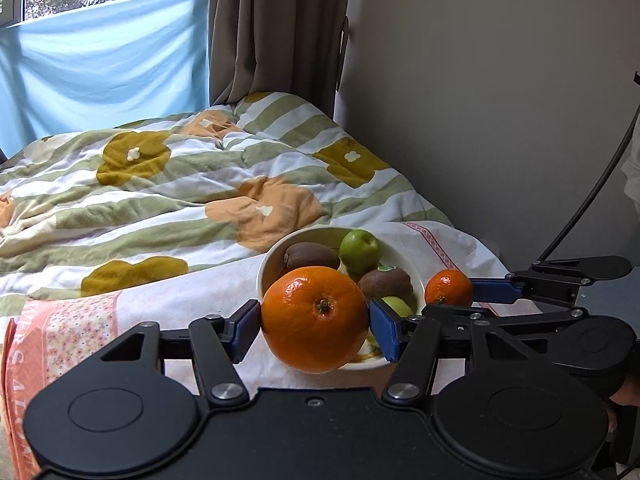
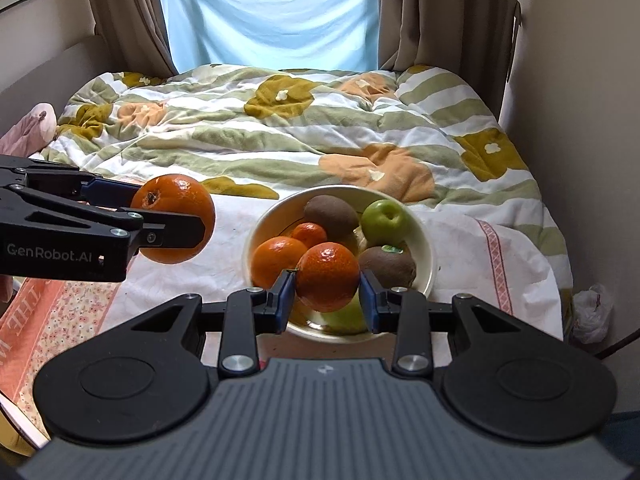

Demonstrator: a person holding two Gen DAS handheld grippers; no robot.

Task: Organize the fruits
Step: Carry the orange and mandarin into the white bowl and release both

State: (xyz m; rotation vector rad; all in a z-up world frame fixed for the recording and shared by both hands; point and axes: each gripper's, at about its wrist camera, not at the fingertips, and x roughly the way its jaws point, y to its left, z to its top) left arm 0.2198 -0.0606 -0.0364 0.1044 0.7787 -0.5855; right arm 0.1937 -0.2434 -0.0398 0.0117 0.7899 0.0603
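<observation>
My left gripper [image 1: 315, 320] is shut on a large orange [image 1: 315, 318], held above the near rim of a cream bowl [image 1: 272, 256]. My right gripper [image 2: 327, 280] is shut on a small orange [image 2: 327, 276], also lifted over the bowl [image 2: 428, 256]. The bowl holds a green apple [image 2: 385, 222], two kiwis [image 2: 331, 210] [image 2: 387, 266], two more oranges [image 2: 280, 260] [image 2: 309, 235] and a pale green fruit partly hidden underneath. In the right wrist view the left gripper [image 2: 172, 216] hangs left of the bowl with its large orange [image 2: 174, 218]. In the left wrist view the small orange [image 1: 449, 288] shows at the right.
The bowl stands on a white cloth with pink trim [image 2: 492, 248], spread over a bed with a floral duvet [image 2: 280, 128]. A wall [image 1: 500, 120] runs along the right side, with curtains and a window behind. A pink plush [image 2: 32, 128] lies at far left, and a plastic bag [image 2: 592, 312] at right.
</observation>
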